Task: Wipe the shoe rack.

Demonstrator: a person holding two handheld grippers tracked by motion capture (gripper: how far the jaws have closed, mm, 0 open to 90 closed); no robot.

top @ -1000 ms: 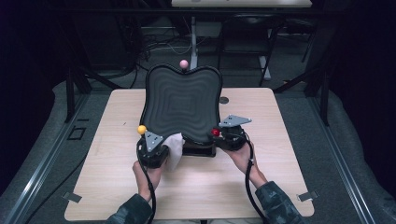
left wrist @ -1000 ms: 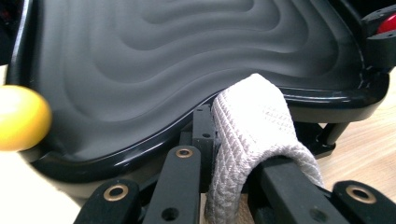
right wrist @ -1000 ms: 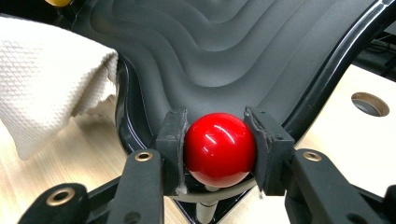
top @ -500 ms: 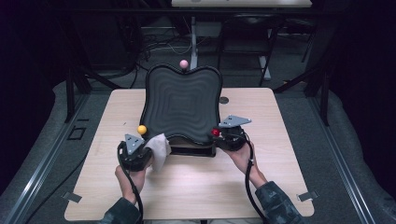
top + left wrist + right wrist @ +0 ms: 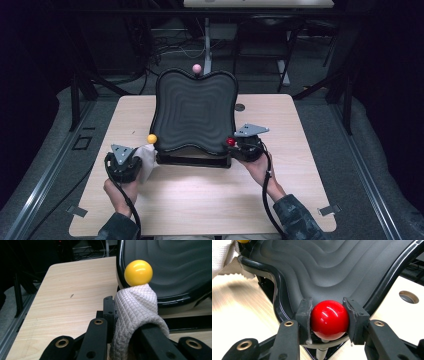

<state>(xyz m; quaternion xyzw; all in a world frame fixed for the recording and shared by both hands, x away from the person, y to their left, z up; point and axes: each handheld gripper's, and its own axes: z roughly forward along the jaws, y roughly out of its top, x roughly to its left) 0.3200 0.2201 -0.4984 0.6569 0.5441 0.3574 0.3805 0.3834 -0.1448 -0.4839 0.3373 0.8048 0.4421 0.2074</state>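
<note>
White cloth (image 5: 136, 312) is pinched between the jaws of the left gripper (image 5: 123, 162), which are pressed together on it; in the left gripper view the fabric bulges up out of the jaws and folds over the right one, so the tip of that jaw is hidden under it. The cloth sits just beside the yellow ball (image 5: 138, 272) at the near left corner of the black wavy board (image 5: 194, 111), and its top seems to touch the underside of the ball, though I cannot tell this for sure. The lower part of the cloth is cut off by the bottom edge of that view. In the high view the cloth is a small pale patch between the gripper and the board. The right gripper (image 5: 329, 315) holds the red ball (image 5: 329, 319) at the near right corner of the board, with one jaw pad on each side of it; the stem under the ball is mostly hidden. A pink ball (image 5: 196, 68) stands at the far edge of the board. The board rests tilted on a dark base (image 5: 192, 160) on the wooden table (image 5: 200, 200). Both sleeves are cut off at the bottom of the high view.
</note>
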